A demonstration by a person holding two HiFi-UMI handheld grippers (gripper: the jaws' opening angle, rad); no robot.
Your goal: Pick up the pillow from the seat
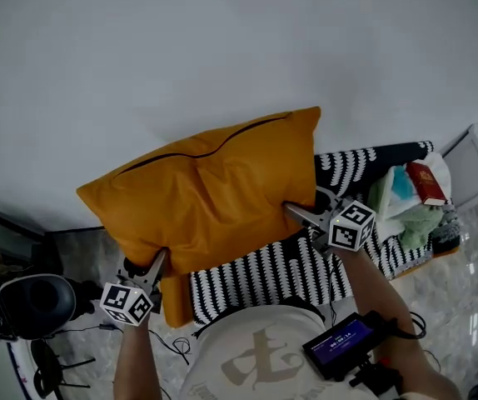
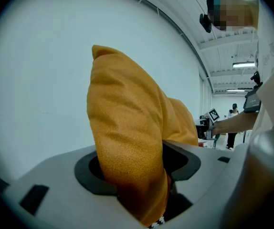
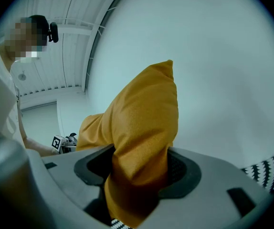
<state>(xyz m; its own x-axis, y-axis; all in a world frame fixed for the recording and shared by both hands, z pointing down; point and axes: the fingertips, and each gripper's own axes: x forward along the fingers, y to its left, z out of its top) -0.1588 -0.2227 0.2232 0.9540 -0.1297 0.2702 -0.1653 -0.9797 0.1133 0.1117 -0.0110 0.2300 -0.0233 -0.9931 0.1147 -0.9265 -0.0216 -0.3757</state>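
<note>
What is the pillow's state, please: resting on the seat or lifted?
Lifted, apparently: the pillow is clamped in the left tool and right tool, above the seat.

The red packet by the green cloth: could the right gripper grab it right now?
Probably not yet. The right gripper is shut on the orange pillow, so its jaws are full. The red packet lies off to its side, and nothing tall seems to stand between them.
</note>
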